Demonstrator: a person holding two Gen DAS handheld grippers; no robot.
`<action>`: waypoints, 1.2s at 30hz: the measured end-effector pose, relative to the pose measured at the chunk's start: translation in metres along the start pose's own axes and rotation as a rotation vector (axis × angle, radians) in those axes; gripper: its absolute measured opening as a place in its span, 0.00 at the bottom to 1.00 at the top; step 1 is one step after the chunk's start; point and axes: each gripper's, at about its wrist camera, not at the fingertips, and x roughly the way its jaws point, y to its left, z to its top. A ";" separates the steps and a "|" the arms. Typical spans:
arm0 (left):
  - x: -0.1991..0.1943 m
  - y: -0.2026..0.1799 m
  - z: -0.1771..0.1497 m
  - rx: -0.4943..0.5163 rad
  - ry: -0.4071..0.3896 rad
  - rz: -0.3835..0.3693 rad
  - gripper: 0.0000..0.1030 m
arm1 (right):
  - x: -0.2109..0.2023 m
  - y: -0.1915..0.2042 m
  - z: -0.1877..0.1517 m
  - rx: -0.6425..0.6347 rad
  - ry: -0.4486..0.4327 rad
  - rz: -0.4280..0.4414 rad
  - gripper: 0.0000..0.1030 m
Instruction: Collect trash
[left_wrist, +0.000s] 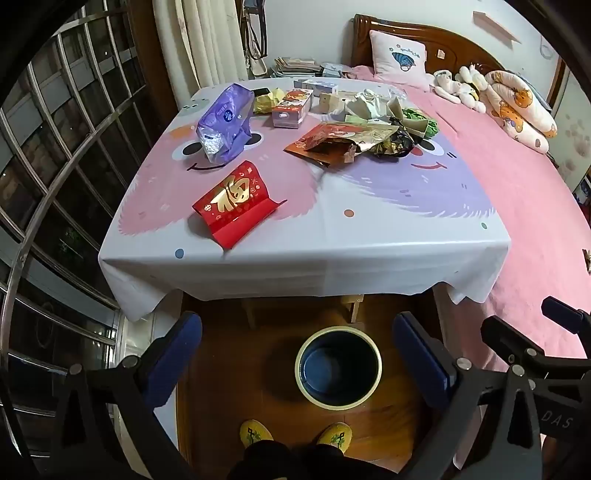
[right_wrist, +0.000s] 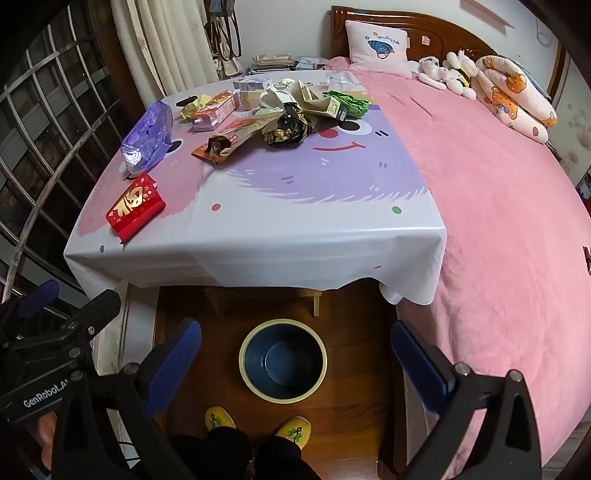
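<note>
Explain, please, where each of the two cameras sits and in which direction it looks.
Left wrist: sits on the left gripper, tilted down at the table and bin; its blue fingers, yellow slippers and the right gripper show.
Right wrist: on the right gripper, same downward aim; the left gripper shows at left.
Shared: table, bin, red envelope, pink bed.

- Red packet (left_wrist: 236, 201) with gold character, folded open, near the desk's front-left corner.
- Purple bag (left_wrist: 225, 123), crumpled, by the left edge.
- Wrapper and box heap (left_wrist: 354, 122) toward the far edge.
- Blue bin (left_wrist: 338, 367), upright on the floor before the desk.
</note>
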 end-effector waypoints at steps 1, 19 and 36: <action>0.000 0.000 0.000 -0.001 -0.001 -0.001 0.99 | 0.000 -0.001 0.000 0.003 0.002 0.004 1.00; -0.005 -0.001 -0.002 -0.005 -0.019 -0.005 0.99 | -0.001 -0.004 -0.001 0.006 -0.006 0.007 1.00; -0.007 0.002 0.004 -0.003 -0.020 -0.009 0.98 | -0.002 0.000 0.001 0.007 -0.011 0.016 1.00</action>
